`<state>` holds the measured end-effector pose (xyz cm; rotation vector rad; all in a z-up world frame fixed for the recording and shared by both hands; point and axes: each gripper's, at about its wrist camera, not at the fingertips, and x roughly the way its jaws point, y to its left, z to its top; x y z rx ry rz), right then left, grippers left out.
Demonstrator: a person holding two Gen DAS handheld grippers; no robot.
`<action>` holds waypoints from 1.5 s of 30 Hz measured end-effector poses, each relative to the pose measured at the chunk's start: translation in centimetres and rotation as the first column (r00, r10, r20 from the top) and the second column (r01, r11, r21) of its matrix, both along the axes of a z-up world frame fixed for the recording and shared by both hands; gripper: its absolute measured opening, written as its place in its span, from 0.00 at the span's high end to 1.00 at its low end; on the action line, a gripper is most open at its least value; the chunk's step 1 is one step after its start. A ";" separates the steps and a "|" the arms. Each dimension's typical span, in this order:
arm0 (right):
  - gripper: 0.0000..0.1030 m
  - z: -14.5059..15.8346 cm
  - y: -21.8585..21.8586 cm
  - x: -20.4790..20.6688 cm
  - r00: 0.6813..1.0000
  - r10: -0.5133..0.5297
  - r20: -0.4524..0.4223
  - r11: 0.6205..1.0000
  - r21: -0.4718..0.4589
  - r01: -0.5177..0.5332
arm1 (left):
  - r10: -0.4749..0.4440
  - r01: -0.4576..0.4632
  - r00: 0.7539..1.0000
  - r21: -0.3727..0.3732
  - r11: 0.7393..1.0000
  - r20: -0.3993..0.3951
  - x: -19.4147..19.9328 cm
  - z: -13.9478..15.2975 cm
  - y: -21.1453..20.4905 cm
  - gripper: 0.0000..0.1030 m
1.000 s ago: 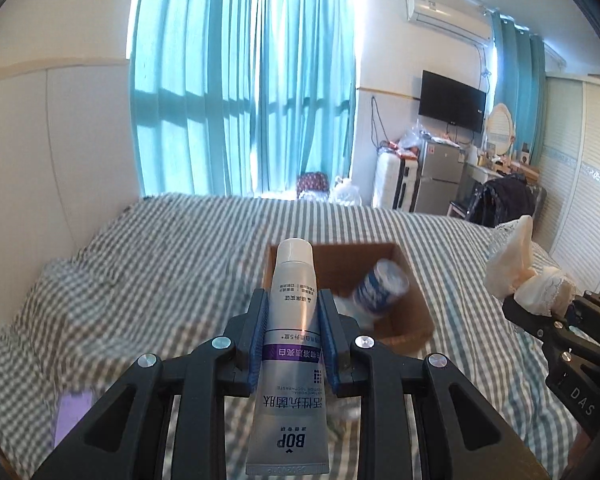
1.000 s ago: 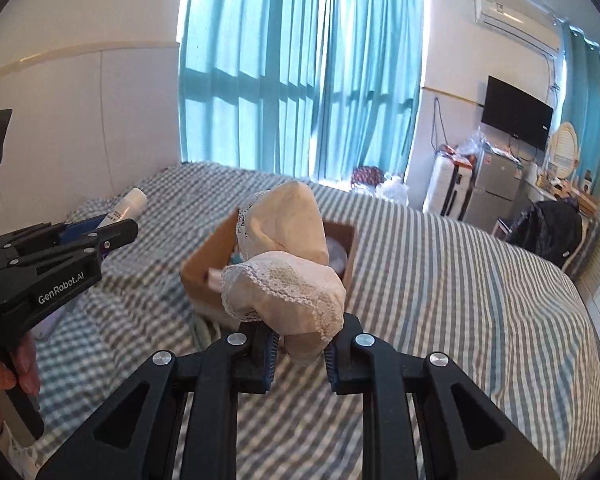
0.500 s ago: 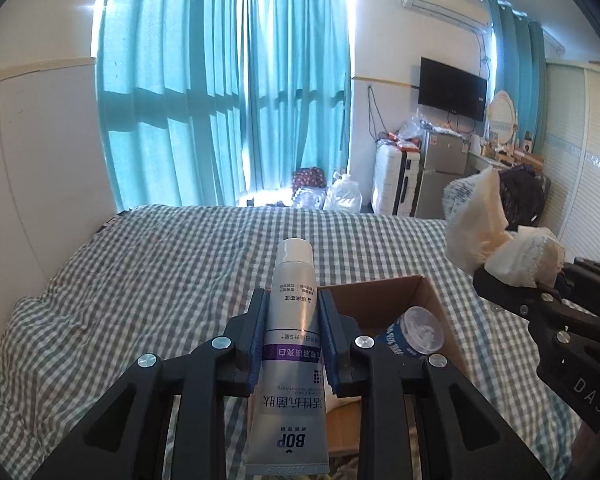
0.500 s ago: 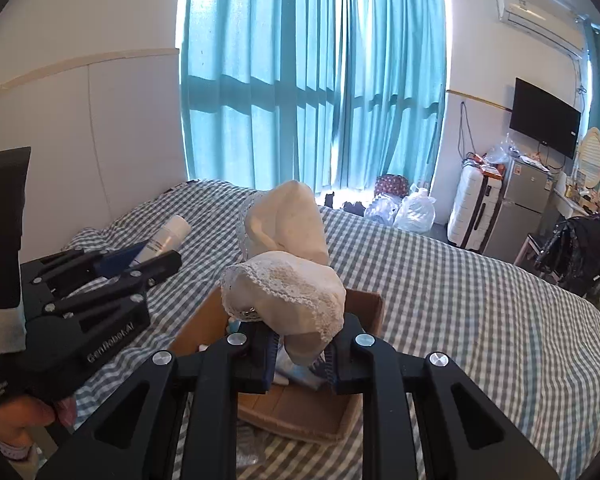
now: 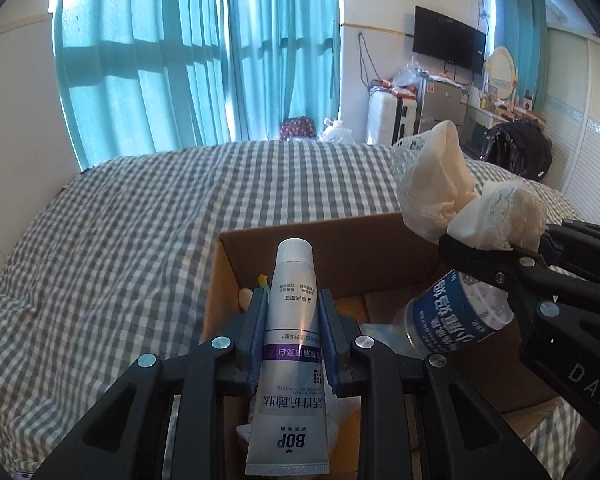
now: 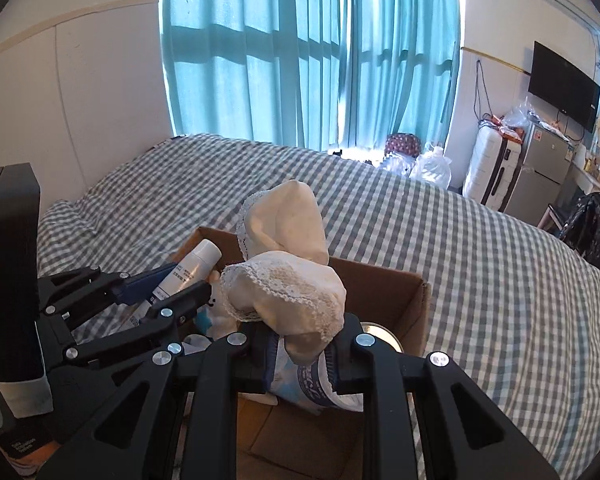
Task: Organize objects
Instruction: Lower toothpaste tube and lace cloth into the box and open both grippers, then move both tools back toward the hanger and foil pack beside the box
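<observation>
My left gripper (image 5: 292, 316) is shut on a white toothpaste tube (image 5: 290, 344), cap pointing forward, held over the open cardboard box (image 5: 340, 248) on the bed. My right gripper (image 6: 300, 354) is shut on a cream lace-edged cloth (image 6: 288, 280), also over the box (image 6: 404, 296). In the left wrist view the cloth (image 5: 452, 192) and the right gripper (image 5: 496, 256) hang over the box's right side. In the right wrist view the left gripper (image 6: 172, 284) with the tube (image 6: 188, 270) sits over the box's left side. A blue-labelled bottle (image 5: 452, 316) lies in the box.
The box stands on a grey-checked bed (image 5: 120, 240). Small items lie in the box's left corner (image 5: 246, 296). Teal curtains (image 5: 180, 60) hang behind the bed. A suitcase, fridge and TV (image 6: 560, 76) stand at the right wall.
Both grippers have moved forward and down over the box, which now sits close beneath them. Both remain shut on their loads.
</observation>
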<state>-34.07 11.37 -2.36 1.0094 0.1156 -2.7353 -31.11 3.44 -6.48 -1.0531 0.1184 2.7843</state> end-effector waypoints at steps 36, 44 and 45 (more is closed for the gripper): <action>0.00 13.1 4.7 18.7 0.953 -0.159 -0.258 0.987 -0.031 0.156 | 0.192 -0.182 0.963 0.068 0.981 -0.189 16.5 12.5 -4.9 0.00; 0.00 9.0 5.4 22.1 0.957 -0.195 -0.216 0.980 0.001 0.200 | 0.285 -0.286 0.944 0.018 0.958 -0.166 19.8 8.9 -6.0 0.00; 0.00 8.2 5.4 22.2 0.959 -0.198 -0.205 0.979 0.004 0.203 | 0.292 -0.293 0.943 0.017 0.956 -0.160 20.1 8.3 -6.1 0.00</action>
